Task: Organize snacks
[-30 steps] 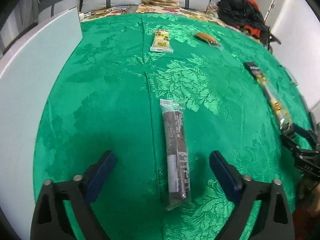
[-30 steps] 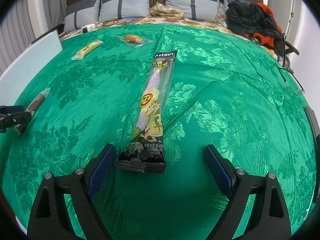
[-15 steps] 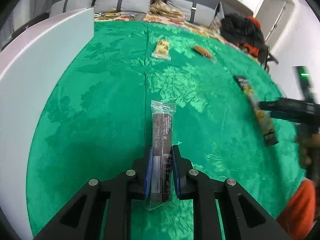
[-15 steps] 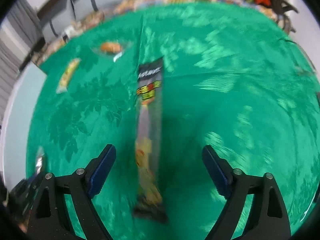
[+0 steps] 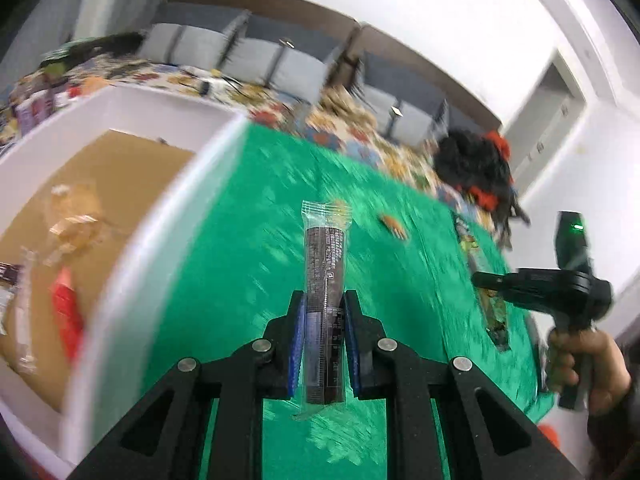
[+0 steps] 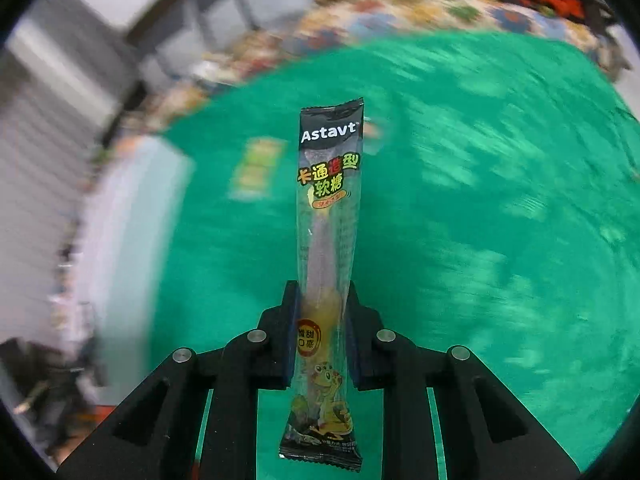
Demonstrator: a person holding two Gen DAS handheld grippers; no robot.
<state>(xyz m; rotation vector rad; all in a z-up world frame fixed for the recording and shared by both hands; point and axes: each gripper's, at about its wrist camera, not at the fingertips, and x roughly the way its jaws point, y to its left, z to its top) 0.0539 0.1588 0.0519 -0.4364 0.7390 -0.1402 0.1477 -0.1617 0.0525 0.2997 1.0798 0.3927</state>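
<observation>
Both tongs, left (image 5: 323, 338) and right (image 6: 320, 332), pinch light, limp, slippery packets low down, bar (image 5: 325, 280) and gummy stick (image 6: 328, 240) held above the green bed (image 6: 480, 240), so we grip mid-length.

A box (image 5: 132, 256) sits left of the cloth (image 5: 248, 248), with packets (image 5: 66, 312) inside; pillows (image 5: 276, 66) stand behind.

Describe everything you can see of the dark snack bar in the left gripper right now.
The dark snack bar is a long brown-black stick sealed in clear plastic with a crimped, see-through top end and small white print down its side. The left gripper is shut on its lower half, pads pressing both sides. It points straight out along the fingers, lifted off the green cloth, touching nothing else.
</observation>
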